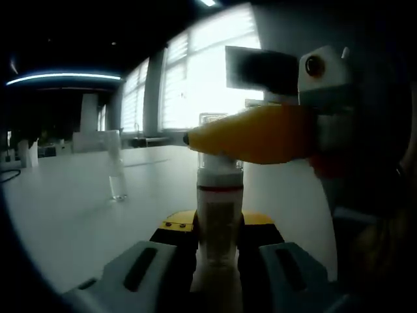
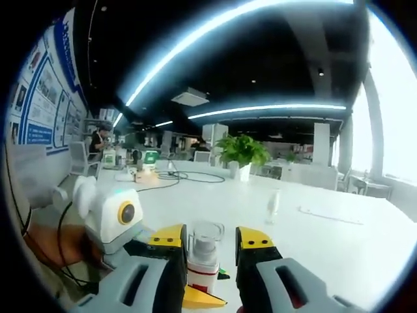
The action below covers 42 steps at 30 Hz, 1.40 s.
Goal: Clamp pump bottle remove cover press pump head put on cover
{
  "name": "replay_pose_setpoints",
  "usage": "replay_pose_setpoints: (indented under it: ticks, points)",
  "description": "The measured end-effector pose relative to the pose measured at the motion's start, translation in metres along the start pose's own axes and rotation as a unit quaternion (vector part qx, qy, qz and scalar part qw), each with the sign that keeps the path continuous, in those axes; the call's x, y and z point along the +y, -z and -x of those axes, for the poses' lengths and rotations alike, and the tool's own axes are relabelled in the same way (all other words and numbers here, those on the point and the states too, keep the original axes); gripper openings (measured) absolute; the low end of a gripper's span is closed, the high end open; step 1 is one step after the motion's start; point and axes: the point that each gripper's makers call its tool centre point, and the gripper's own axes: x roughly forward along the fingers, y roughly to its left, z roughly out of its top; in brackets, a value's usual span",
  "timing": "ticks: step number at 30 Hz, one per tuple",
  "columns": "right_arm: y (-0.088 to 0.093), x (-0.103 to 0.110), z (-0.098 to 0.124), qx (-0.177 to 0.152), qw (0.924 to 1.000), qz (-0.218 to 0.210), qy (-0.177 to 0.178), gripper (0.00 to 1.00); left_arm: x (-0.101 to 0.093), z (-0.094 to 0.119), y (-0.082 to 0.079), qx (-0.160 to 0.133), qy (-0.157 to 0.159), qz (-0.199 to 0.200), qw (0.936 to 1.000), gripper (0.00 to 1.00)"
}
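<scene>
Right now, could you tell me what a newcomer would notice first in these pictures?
The pump bottle stands upright on the white table, clamped by the left gripper. The right gripper straddles its clear cover. A potted plant stands farther back.

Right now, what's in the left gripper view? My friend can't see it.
The left gripper clamps an upright pump bottle on a white table. The right gripper's yellow jaw crosses the bottle's top. A clear cover stands behind, to the left.

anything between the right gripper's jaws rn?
Yes. In the right gripper view, the pump bottle's clear cover sits between the right gripper's jaws; contact unclear. The left gripper clamps the bottle below.
</scene>
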Motion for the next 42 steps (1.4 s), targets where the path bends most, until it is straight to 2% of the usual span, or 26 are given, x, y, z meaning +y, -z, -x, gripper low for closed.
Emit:
replay_pose_setpoints:
  ticks: [8, 12, 15, 35, 42]
  points:
    - [0.0013, 0.0041, -0.0021, 0.003, 1.0, -0.002, -0.002, 0.23, 0.0004, 0.0002, 0.0, 0.0, -0.001, 0.001, 1.0, 0.14]
    - [0.0043, 0.003, -0.0029, 0.01, 0.9999, -0.007, 0.003, 0.17, 0.0005, -0.0001, -0.0001, 0.0, -0.001, 0.003, 1.0, 0.14]
    - [0.0035, 0.0055, -0.0038, 0.011, 0.9999, 0.01, 0.004, 0.17, 0.0011, 0.0001, 0.0, 0.001, -0.001, 0.003, 1.0, 0.14]
    - [0.004, 0.0054, -0.0026, 0.006, 0.9999, -0.008, -0.002, 0.16, 0.0, -0.0003, -0.0003, 0.001, 0.0, 0.001, 1.0, 0.14]
    - [0.0016, 0.0057, -0.0012, 0.003, 1.0, 0.003, 0.0, 0.16, -0.0003, -0.0003, -0.0001, 0.001, 0.0, -0.001, 1.0, 0.14]
